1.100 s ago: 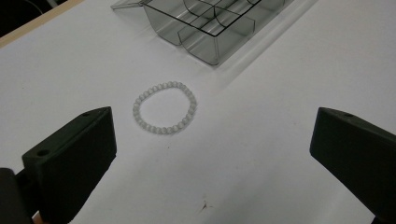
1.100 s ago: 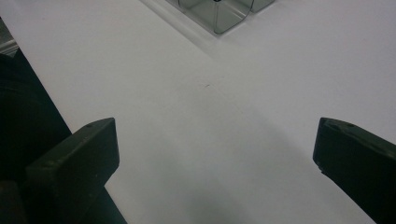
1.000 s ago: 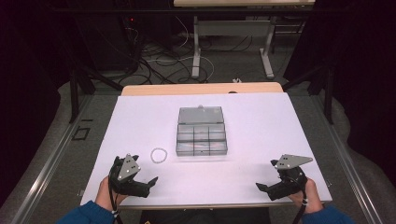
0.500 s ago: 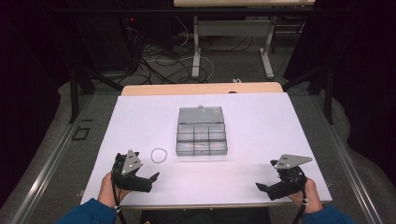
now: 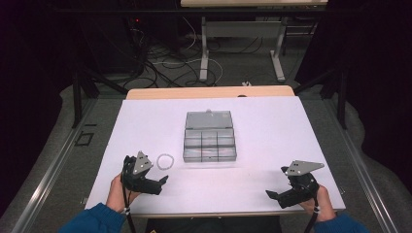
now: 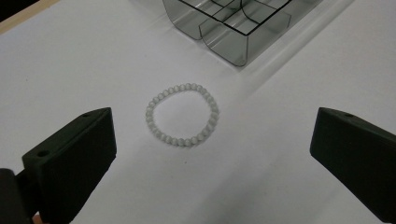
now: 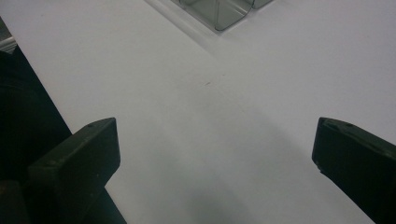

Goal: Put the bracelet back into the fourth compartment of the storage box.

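Observation:
A bracelet of small white beads (image 5: 159, 162) lies flat on the white table, just left of a clear grey compartment box (image 5: 210, 145) whose lid (image 5: 209, 120) lies folded back. My left gripper (image 5: 162, 183) is open near the front left edge, a short way before the bracelet. In the left gripper view the bracelet (image 6: 182, 141) lies between and beyond the wide-apart jaws of the gripper (image 6: 212, 149), with the box corner (image 6: 233, 32) behind it. My right gripper (image 5: 273, 196) is open at the front right, over bare table (image 7: 215, 154).
The white table top (image 5: 272, 131) has free room on both sides of the box. A wooden strip (image 5: 209, 92) runs along its far edge. Beyond it are desk legs and cables (image 5: 204, 53) on the floor. The box corner (image 7: 219, 11) shows far ahead of the right jaws.
My left gripper has crept forward toward the bracelet. The right gripper has stayed where it was.

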Available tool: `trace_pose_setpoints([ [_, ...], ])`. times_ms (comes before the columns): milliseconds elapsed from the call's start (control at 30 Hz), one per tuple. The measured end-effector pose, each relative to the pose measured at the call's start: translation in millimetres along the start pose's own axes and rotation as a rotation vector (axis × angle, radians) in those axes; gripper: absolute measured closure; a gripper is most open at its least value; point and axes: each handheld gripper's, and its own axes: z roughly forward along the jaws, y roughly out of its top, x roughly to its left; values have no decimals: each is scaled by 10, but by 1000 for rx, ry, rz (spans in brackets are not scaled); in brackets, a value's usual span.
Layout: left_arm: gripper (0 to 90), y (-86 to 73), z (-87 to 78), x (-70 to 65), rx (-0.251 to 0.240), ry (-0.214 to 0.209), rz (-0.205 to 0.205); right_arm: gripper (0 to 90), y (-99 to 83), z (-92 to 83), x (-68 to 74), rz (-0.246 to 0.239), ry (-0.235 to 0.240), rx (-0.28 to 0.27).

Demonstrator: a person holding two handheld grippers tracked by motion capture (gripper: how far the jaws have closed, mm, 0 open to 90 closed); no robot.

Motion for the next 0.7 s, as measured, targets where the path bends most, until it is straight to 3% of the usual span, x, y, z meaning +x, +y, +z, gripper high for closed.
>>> trace_pose_setpoints([
  [600, 52, 73, 207, 114, 43, -27, 10, 6, 0, -2, 2, 3, 6, 10],
  [700, 67, 78, 237, 119, 47, -37, -3, 6, 0, -1, 4, 4, 9, 10],
])
